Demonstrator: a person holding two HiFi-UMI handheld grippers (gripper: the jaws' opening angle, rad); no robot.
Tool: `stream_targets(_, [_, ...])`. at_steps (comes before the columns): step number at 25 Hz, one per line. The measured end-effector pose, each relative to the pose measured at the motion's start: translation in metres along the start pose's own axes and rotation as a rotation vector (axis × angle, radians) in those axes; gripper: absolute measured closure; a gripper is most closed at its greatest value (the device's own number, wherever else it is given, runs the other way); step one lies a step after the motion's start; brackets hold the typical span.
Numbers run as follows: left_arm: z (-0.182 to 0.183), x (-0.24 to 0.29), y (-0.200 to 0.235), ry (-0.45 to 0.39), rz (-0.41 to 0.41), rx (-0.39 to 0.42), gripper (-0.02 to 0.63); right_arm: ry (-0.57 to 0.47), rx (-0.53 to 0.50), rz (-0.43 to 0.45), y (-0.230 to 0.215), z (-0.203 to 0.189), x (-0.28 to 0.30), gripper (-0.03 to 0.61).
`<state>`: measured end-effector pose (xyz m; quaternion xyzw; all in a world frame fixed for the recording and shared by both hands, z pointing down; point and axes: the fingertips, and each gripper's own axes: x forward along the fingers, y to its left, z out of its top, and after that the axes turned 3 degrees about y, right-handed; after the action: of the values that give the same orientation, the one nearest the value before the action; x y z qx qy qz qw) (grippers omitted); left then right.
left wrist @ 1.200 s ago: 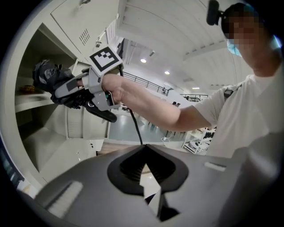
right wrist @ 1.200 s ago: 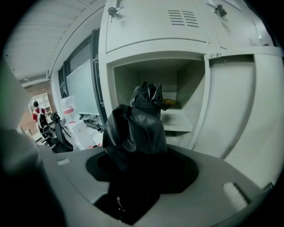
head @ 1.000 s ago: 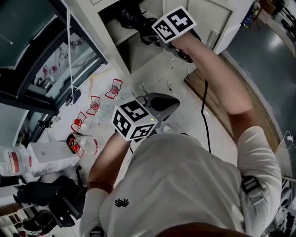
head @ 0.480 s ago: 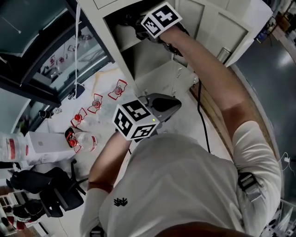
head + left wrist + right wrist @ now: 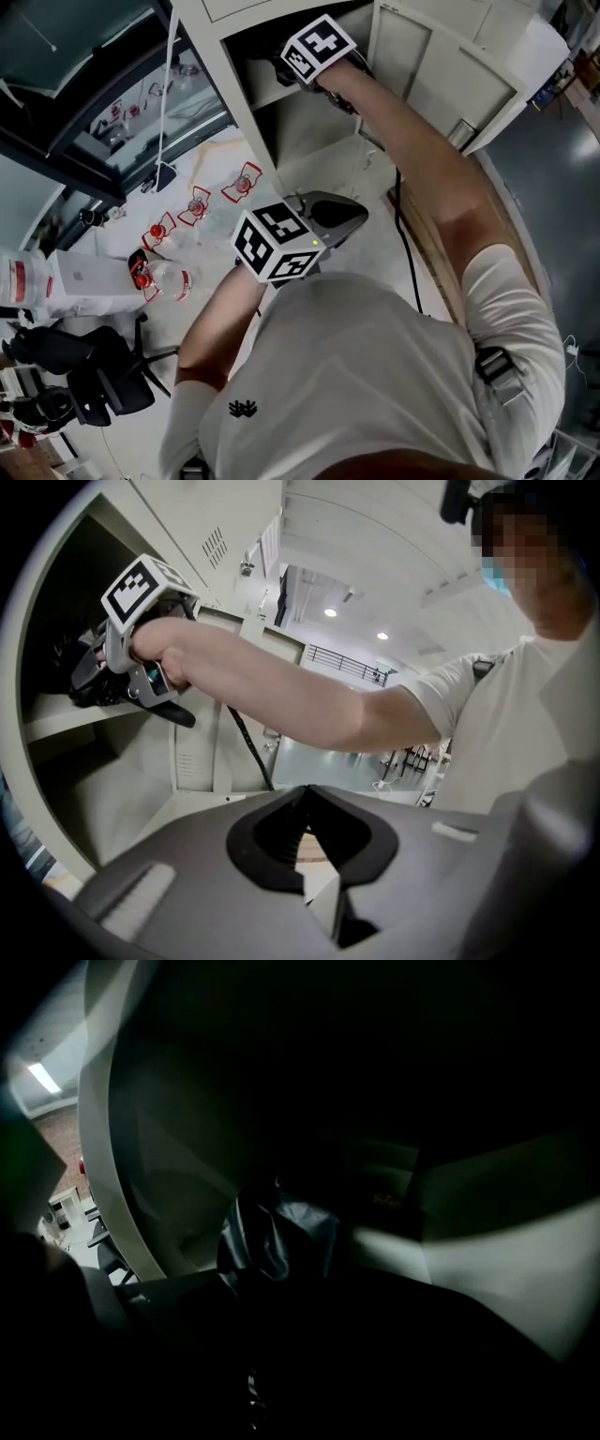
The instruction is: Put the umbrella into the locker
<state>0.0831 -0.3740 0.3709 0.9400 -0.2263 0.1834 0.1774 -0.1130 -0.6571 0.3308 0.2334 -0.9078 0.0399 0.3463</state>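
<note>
The white locker (image 5: 228,94) stands with its door (image 5: 441,67) swung wide, and a shelf (image 5: 270,95) divides it. My right gripper (image 5: 274,66) reaches into the dark upper compartment, its marker cube just outside the opening. It is shut on the folded black umbrella (image 5: 277,1232), whose crumpled fabric fills the space just ahead of the jaws above the shelf. In the left gripper view the right gripper (image 5: 92,682) sits at the compartment mouth. My left gripper (image 5: 359,214) hangs lower, outside the locker, shut and holding nothing (image 5: 304,797).
Red-and-white markers (image 5: 242,180) and a water bottle (image 5: 171,279) lie on the pale floor to the left. A black office chair (image 5: 89,375) stands at the lower left. A black cable (image 5: 405,246) trails down from the right arm. A glass partition is at the upper left.
My right gripper has carried the umbrella further into the upper compartment. The left gripper has stayed in about the same place in the head view.
</note>
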Motion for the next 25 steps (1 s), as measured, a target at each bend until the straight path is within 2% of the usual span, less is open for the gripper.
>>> stream_targets(11, [0.001, 0.008, 0.005, 0.003, -0.001, -0.022, 0.56, 0.029, -0.043, -0.004, -0.008, 0.0, 0.014, 0.336])
stream_targets(19, [0.0, 0.009, -0.002, -0.002, -0.011, -0.032, 0.56, 0.059, -0.067, 0.013, -0.006, -0.002, 0.015, 0.308])
stream_targets(25, [-0.008, 0.007, -0.007, -0.006, -0.016, -0.043, 0.56, 0.009, -0.058, -0.012, -0.01, 0.006, 0.006, 0.299])
